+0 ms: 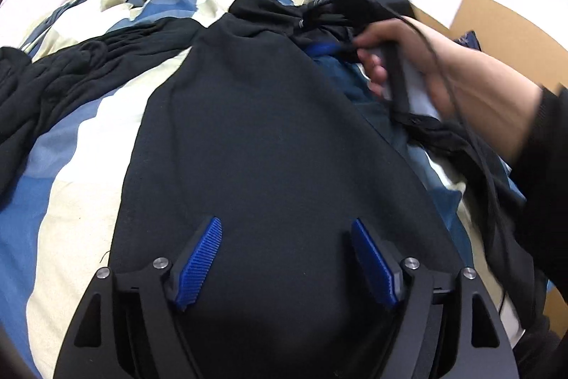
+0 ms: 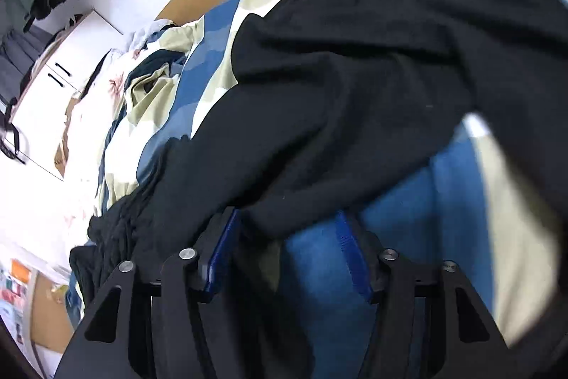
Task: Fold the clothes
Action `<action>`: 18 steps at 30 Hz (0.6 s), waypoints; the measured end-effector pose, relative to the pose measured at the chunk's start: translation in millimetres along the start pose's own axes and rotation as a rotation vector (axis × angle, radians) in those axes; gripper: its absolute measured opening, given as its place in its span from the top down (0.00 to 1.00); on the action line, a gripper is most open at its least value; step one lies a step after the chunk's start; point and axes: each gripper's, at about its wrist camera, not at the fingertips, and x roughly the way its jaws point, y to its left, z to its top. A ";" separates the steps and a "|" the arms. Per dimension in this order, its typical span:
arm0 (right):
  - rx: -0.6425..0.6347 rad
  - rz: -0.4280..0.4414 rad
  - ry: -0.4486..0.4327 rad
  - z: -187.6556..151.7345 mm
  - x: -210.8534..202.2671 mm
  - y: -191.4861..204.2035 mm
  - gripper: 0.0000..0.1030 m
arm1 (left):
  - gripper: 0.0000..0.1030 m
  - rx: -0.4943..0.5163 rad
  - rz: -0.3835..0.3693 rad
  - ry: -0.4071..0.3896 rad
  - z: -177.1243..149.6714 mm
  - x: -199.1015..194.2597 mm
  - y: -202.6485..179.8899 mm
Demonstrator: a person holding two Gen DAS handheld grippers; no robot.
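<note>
Left claw (image 1: pixel 285 258) spread apart above flat black fabric garment (image 1: pixel 269 137); right claw (image 2: pixel 284 258) parted too, black hem drooping between, unpinched. No legible writing anywhere.

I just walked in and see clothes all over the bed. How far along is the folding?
Early, it seems. The black garment lies spread lengthwise on the checked bedding, roughly smoothed. In hand: the left gripper hovers open over it, gripping nothing; the right gripper, open, is at the garment's edge. Left: I cannot see any neat folded stack, and another dark garment lies crumpled beside it.
</note>
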 end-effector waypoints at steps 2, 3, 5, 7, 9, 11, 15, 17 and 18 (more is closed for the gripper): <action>0.010 -0.080 -0.050 10.0 -2.7 -9.1 0.99 | 0.25 0.012 0.006 0.007 0.6 3.2 -3.5; 0.027 -0.154 -0.133 17.6 -18.7 -19.2 0.99 | 0.25 0.020 0.014 0.006 -0.1 3.1 -5.5; 0.026 -0.281 -0.152 24.5 -26.5 -34.6 0.99 | 0.25 0.044 0.027 0.010 -0.8 4.8 -9.7; 0.022 -0.297 -0.088 24.5 -19.4 -48.3 0.99 | 0.25 0.059 0.030 0.009 -2.7 3.8 -13.0; 0.029 -0.252 -0.131 25.5 -31.2 -49.8 0.95 | 0.24 0.064 0.028 0.009 -4.8 2.4 -13.5; -0.010 -0.173 -0.111 31.6 -43.5 -42.0 0.89 | 0.24 0.063 0.024 0.013 -5.3 1.9 -12.2; -0.243 -0.308 -0.213 38.1 -100.8 -22.8 0.41 | 0.23 0.064 0.017 0.016 -5.5 -0.2 -13.6; -0.348 -0.454 -0.134 35.7 -104.0 -27.1 0.36 | 0.22 0.072 0.024 0.021 -5.4 0.2 -15.4; -0.392 -0.489 -0.083 32.0 -98.4 -30.2 0.36 | 0.21 0.080 0.033 0.023 -6.0 0.5 -17.2</action>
